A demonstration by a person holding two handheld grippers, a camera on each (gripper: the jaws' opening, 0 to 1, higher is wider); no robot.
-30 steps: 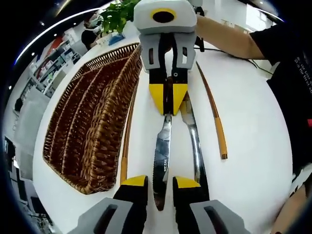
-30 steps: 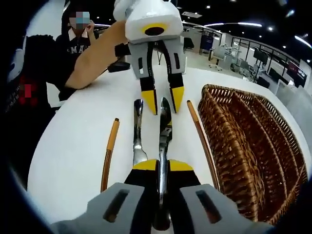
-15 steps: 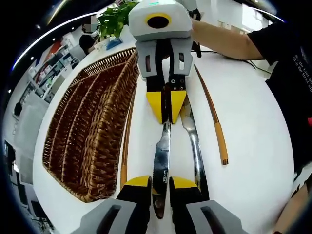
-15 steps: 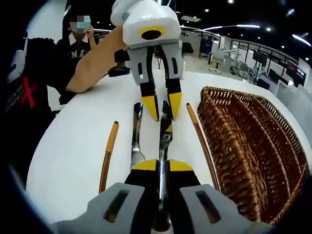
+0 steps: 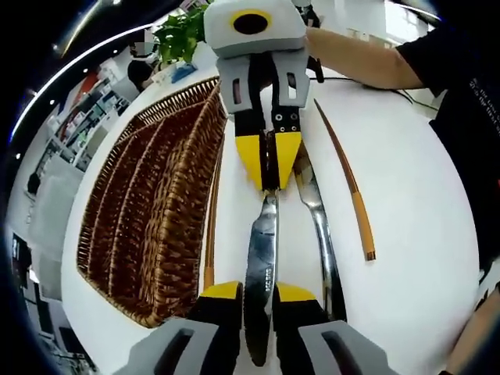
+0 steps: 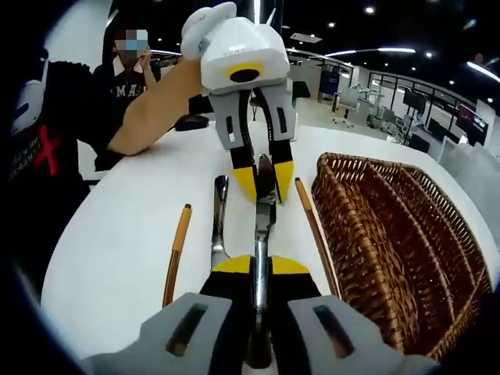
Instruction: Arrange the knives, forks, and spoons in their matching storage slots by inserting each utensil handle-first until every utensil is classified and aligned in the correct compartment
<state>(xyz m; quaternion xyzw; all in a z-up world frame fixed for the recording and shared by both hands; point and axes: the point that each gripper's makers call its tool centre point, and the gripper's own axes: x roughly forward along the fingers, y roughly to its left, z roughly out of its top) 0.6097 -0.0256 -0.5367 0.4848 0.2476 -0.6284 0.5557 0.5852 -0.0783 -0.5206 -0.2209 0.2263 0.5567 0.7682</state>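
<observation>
A steel knife [image 5: 260,262] lies lengthwise between my two grippers, which face each other over the white table [image 5: 406,180]. My left gripper [image 5: 258,293] is shut on its serrated blade; from the right gripper view the left gripper [image 6: 264,180] clamps the blade tip. My right gripper [image 6: 261,266] is shut on the knife's handle [image 6: 260,234], and the right gripper [image 5: 269,168] comes in from the top of the left gripper view. A brown wicker tray [image 5: 148,211] with long slots lies beside the knife, also as the wicker tray [image 6: 391,250].
A second steel utensil [image 5: 319,219] lies alongside the knife, seen too as the steel utensil [image 6: 218,226]. Two thin wooden sticks with orange ends [image 5: 353,195] [image 5: 211,226] lie parallel on either side. A person's arm [image 6: 148,105] holds the left gripper. A plant [image 5: 183,31] stands behind the tray.
My left gripper's jaws have narrowed onto the knife blade. The right gripper stayed shut on the handle. Both views have shifted slightly.
</observation>
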